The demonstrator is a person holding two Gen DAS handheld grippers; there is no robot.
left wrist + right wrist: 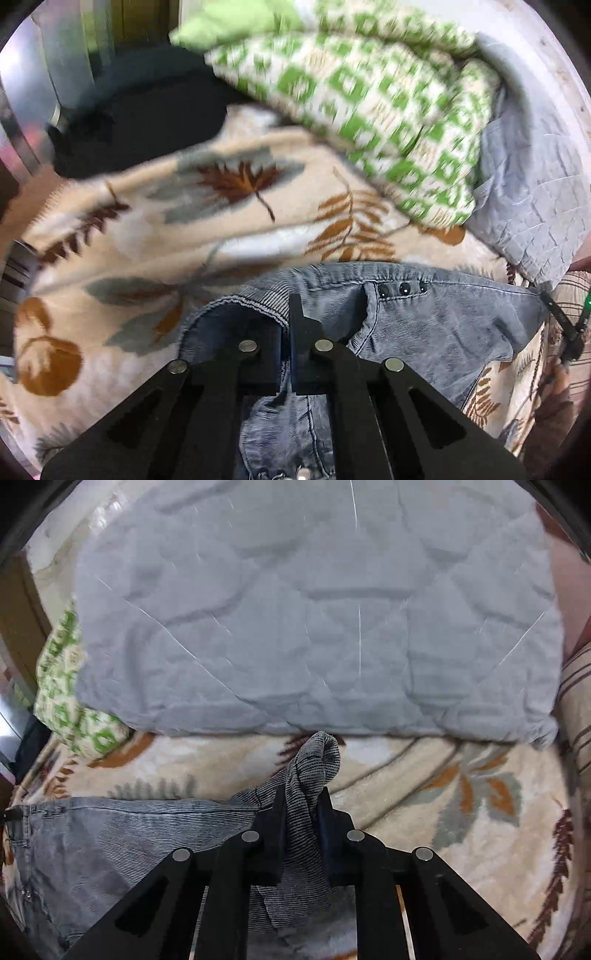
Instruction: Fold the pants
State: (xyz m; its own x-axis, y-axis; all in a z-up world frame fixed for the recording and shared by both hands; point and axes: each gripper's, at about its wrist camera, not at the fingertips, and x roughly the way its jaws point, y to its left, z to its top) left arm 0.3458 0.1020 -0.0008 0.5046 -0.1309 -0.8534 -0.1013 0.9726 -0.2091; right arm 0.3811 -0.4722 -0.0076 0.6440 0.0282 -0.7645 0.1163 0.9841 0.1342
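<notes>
We have the soft, floppy pants on the leaf blanket below the grey quilt; left gripper and right gripper fingers pinch its waistband corners

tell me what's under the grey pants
The grey pants lie on a cream blanket with a leaf print, which shows all around them. What lies under that blanket is covered.
</notes>
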